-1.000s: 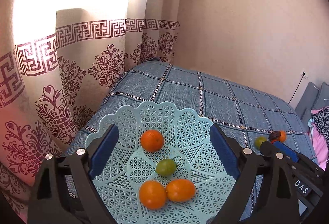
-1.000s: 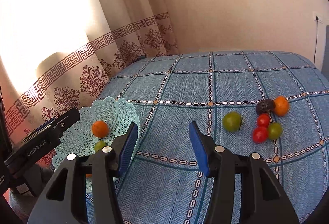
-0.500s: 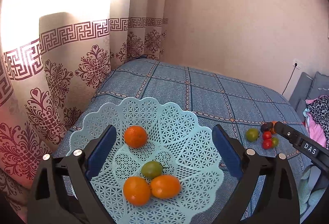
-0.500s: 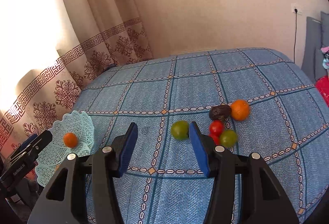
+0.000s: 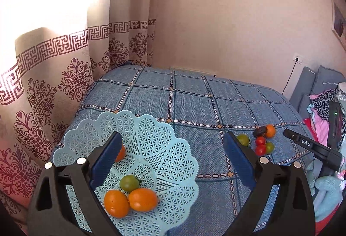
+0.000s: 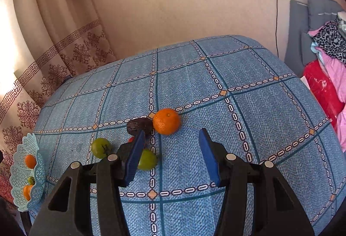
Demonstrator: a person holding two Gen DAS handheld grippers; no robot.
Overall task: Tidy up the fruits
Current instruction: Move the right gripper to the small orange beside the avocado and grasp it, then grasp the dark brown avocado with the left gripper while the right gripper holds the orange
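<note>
Right wrist view, blue checked bedspread, patterned curtain, both grippers spread, empty.

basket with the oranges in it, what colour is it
Pale turquoise, with a lattice weave and scalloped rim; the basket shows best in the left wrist view.

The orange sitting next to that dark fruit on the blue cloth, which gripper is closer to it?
Right. The right gripper hangs open just short of the orange. The left gripper is open over the basket, far across the cloth.
</note>
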